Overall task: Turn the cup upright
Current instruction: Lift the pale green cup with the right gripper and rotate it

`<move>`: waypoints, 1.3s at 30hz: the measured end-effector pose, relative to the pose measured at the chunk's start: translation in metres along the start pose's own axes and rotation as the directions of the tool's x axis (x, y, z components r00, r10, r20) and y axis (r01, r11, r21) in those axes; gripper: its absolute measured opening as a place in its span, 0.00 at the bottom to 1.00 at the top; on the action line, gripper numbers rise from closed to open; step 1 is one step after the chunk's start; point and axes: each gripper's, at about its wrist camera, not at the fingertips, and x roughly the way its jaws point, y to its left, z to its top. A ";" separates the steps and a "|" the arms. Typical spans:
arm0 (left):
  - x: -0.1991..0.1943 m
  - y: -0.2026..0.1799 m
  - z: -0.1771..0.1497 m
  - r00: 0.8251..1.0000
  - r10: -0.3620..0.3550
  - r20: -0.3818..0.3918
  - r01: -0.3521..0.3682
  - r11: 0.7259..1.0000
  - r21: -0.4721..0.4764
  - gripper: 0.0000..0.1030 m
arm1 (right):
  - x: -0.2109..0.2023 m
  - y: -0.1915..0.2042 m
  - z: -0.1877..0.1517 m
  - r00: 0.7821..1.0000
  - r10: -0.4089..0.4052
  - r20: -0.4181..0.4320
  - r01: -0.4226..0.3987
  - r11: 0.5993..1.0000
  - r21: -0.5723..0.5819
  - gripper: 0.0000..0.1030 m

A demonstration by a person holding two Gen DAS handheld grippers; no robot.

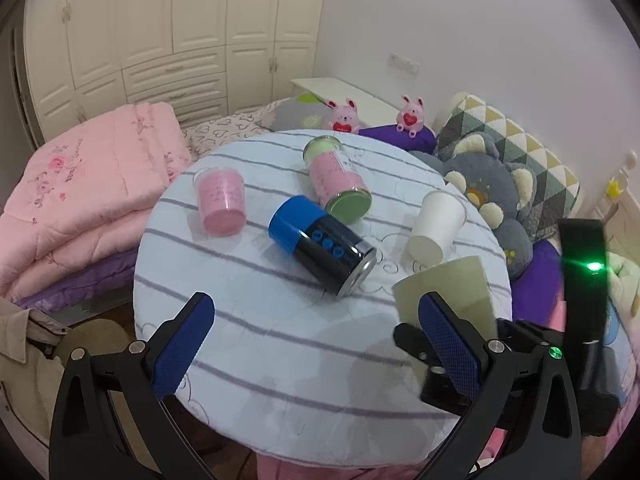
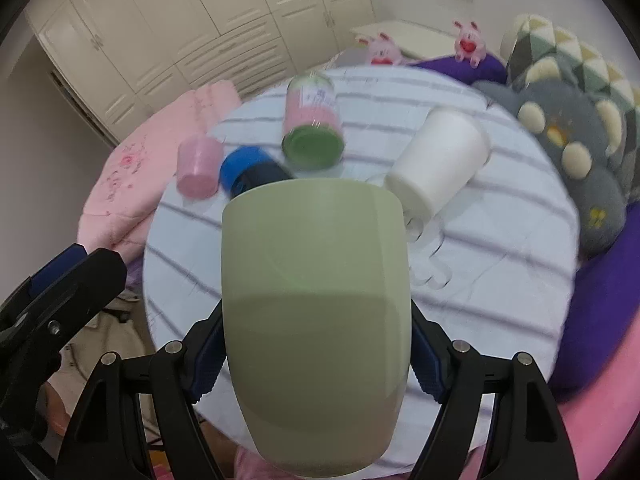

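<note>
Right tongs [image 2: 316, 360] clamped on the green cup [image 2: 316, 312], blue pads pressed against both its sides; the cup is held off the round striped worktop [image 2: 500, 280] at its near right edge, flat end pointing away from the camera. Right-wrist view is motion-blurred. In the left-wrist view the same cup [image 1: 452, 292] shows at the right, partly behind one pad. Left tongs [image 1: 316, 344] spread wide apart, holding and touching nothing, hovering over the near edge of the worktop. Containers on the worktop: a white cup [image 1: 436, 224] on its side at the right; a dark can [image 1: 324, 244] with a blue cap on its side in the middle; a pink jar [image 1: 338, 178] with a green lid on its side just beyond it; a pink cup [image 1: 222, 204] at the left, mouth down. Contents cannot be made out for any of them.
</note>
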 end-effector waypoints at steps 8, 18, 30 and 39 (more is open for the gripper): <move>0.002 0.004 -0.009 1.000 0.011 -0.022 -0.011 1.000 -0.010 1.00 | 0.034 0.000 -0.015 0.999 0.017 -0.046 -0.014 0.998 0.057 0.76; 0.024 -0.008 -0.013 0.996 -0.036 -0.084 0.034 0.999 -0.030 1.00 | 0.044 -0.006 -0.018 0.998 0.041 -0.038 -0.038 0.997 0.060 0.78; 0.007 -0.021 -0.001 0.996 -0.081 -0.045 0.079 0.995 -0.058 1.00 | -0.002 -0.016 -0.015 0.997 -0.019 0.069 0.021 0.999 -0.032 0.79; 0.020 -0.046 0.000 0.994 -0.064 -0.086 0.061 0.998 -0.035 1.00 | -0.031 -0.044 -0.016 0.995 -0.013 0.097 0.018 0.999 -0.050 0.79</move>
